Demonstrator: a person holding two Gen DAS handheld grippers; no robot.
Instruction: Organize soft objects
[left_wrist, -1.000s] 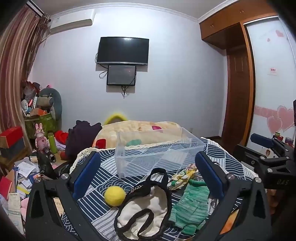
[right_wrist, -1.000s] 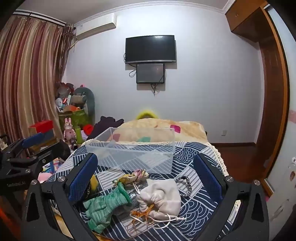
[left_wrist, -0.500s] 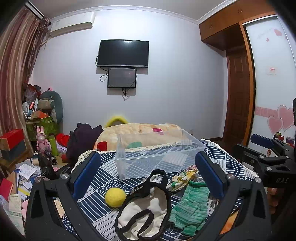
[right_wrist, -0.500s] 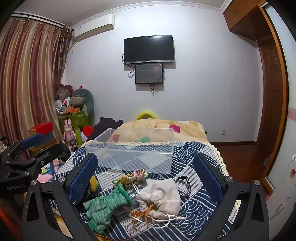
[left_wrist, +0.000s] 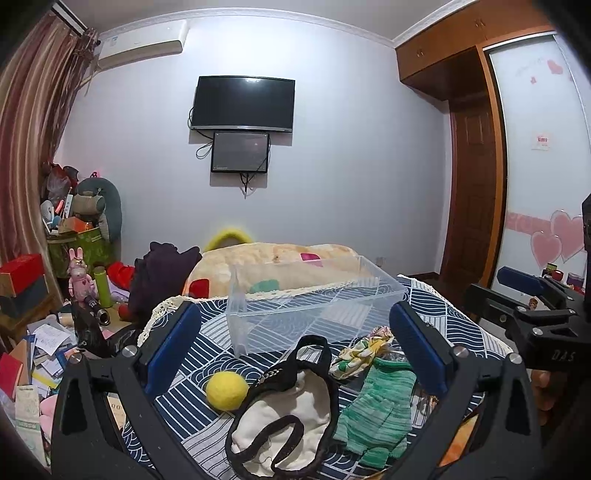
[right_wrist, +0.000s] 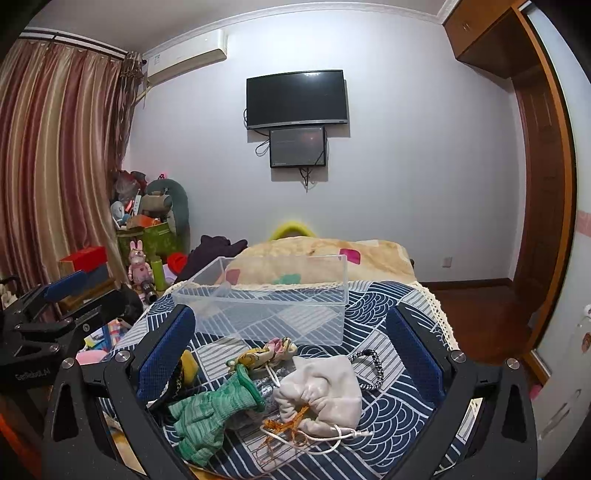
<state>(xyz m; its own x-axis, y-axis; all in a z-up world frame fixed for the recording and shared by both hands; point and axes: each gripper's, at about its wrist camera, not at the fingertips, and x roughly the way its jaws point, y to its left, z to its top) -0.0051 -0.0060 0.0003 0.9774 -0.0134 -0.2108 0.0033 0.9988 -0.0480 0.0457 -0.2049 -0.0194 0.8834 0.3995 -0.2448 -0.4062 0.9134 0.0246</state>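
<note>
A clear plastic bin (left_wrist: 306, 302) (right_wrist: 273, 295) stands empty on the blue patterned cloth (left_wrist: 207, 332). In front of it lie a yellow ball (left_wrist: 226, 390), a white pouch with black straps (left_wrist: 284, 410), a green knit glove (left_wrist: 376, 402) (right_wrist: 210, 413), a floral scrunchie (left_wrist: 364, 349) (right_wrist: 264, 350), a grey drawstring pouch (right_wrist: 325, 393) and a black-and-white cord (right_wrist: 369, 369). My left gripper (left_wrist: 295, 347) is open and empty above the pouch with straps. My right gripper (right_wrist: 291, 354) is open and empty above the glove and grey pouch.
A beige quilt (left_wrist: 280, 258) lies behind the bin. Toys, boxes and papers (left_wrist: 44, 332) crowd the floor at left. A TV (left_wrist: 243, 103) hangs on the far wall. A wooden door (left_wrist: 472, 206) and wardrobe are at right. The cloth has a lace edge (right_wrist: 439, 314).
Both grippers have tilted slightly, shifting the views a little. The objects on the cloth have not moved, and both grippers stay open.
</note>
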